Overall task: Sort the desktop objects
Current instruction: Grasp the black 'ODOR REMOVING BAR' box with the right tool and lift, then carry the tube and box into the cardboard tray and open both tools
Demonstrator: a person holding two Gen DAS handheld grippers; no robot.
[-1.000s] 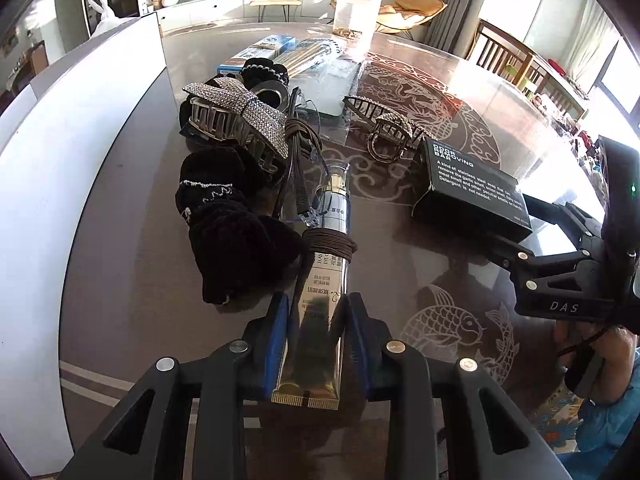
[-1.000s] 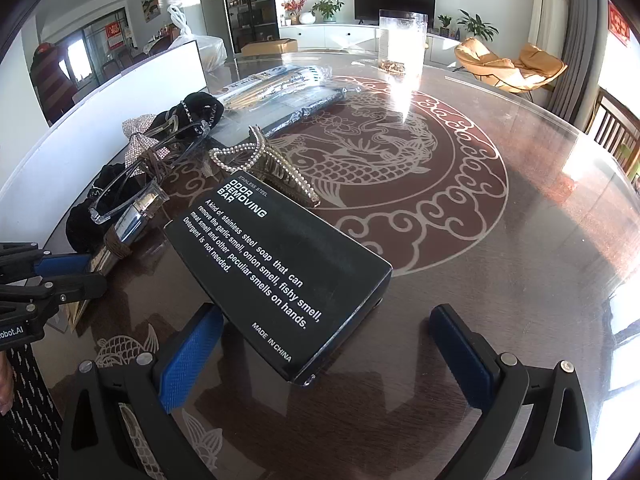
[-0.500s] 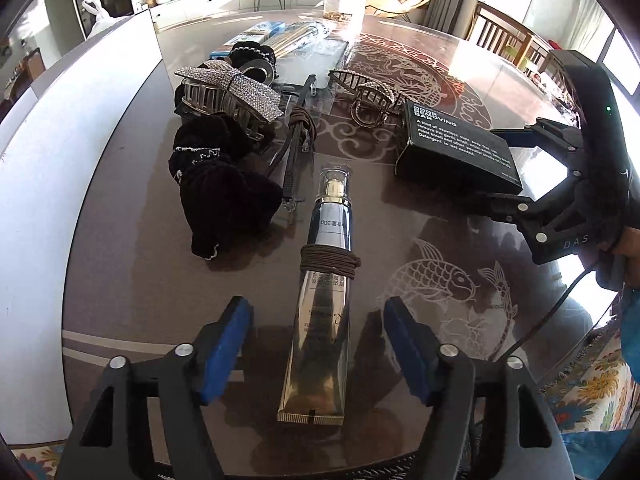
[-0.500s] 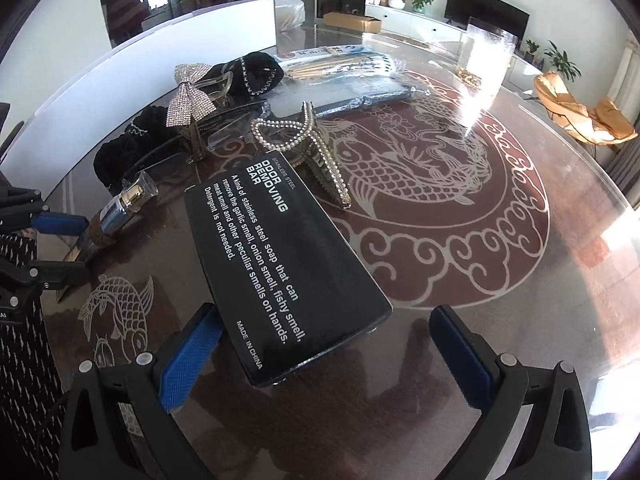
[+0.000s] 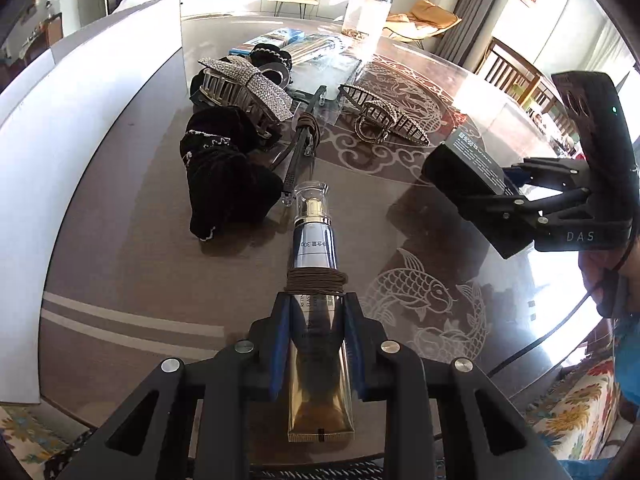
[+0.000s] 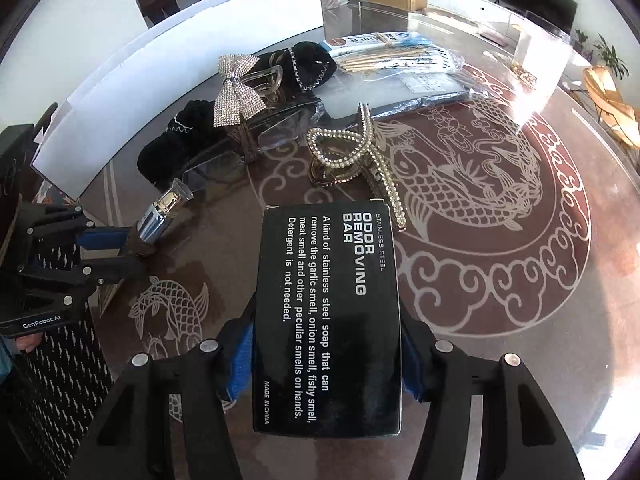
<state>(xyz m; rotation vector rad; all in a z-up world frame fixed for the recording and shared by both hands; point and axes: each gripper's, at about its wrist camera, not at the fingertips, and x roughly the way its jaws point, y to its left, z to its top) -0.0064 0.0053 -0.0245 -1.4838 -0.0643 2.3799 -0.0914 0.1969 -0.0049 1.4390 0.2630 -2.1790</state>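
My left gripper (image 5: 318,344) is shut on a silver and gold cosmetic tube (image 5: 316,280) with a brown hair tie wound around it; its clear cap points away from me. The tube also shows in the right wrist view (image 6: 160,216), held by the left gripper (image 6: 120,248). My right gripper (image 6: 328,352) is shut on a black box (image 6: 328,312) labelled "odor removing bar" and holds it above the table. In the left wrist view the box (image 5: 464,168) hangs tilted in the right gripper (image 5: 508,188).
On the glass table (image 6: 500,280) lie a pearl hair claw (image 6: 360,160), a rhinestone bow clip (image 6: 236,92), black scrunchies (image 5: 224,176), clear glasses (image 6: 248,148) and packaged chopsticks (image 6: 400,52). A white board (image 5: 80,128) stands along the left edge.
The left gripper, open half a second ago, has shut on the tube again. The right gripper has shut on the black box and lifted it off the table.
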